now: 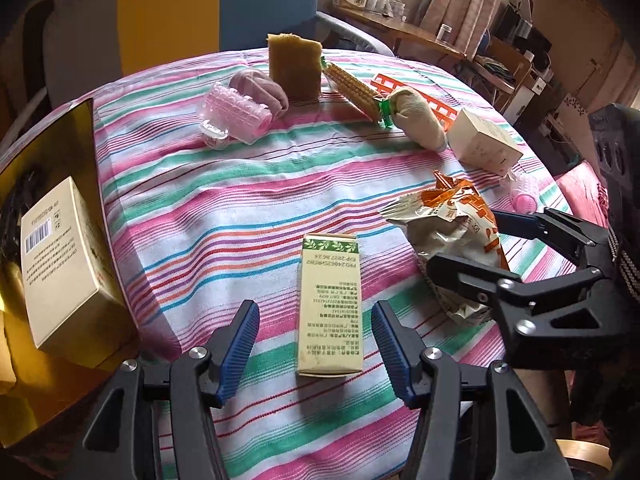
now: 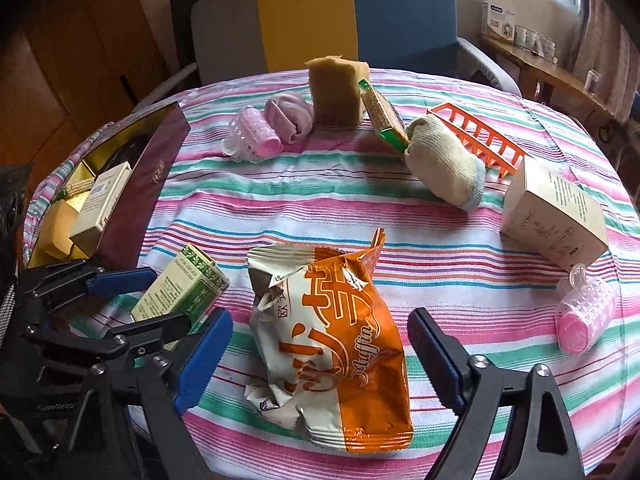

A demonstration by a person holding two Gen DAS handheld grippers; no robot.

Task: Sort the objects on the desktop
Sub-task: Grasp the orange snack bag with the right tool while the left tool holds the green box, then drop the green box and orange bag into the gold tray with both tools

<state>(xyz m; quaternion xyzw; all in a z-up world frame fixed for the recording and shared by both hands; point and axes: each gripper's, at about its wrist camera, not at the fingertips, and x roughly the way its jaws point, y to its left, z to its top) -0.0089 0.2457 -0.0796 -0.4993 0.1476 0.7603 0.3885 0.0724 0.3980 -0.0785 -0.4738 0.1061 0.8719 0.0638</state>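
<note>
Straddling green box (image 1: 330, 304), left gripper (image 1: 316, 350) gapes.

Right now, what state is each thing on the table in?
left tongs: open, astride the green box.
right tongs: open, astride the muffin packet.
green box: lying flat, ungripped.
muffin packet: crumpled, torn open at its top.
storage box: open, holding small cartons.
white sock: rolled up.
sponge: standing upright.

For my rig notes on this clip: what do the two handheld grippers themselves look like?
Both look identical. The left gripper and right gripper have black plastic frames with triangular cut-outs, silver round rivets at the joints, and two fingers faced with ribbed blue pads. Faint lettering marks the left gripper's body in the right wrist view. No cables or sleeves are visible.
</note>
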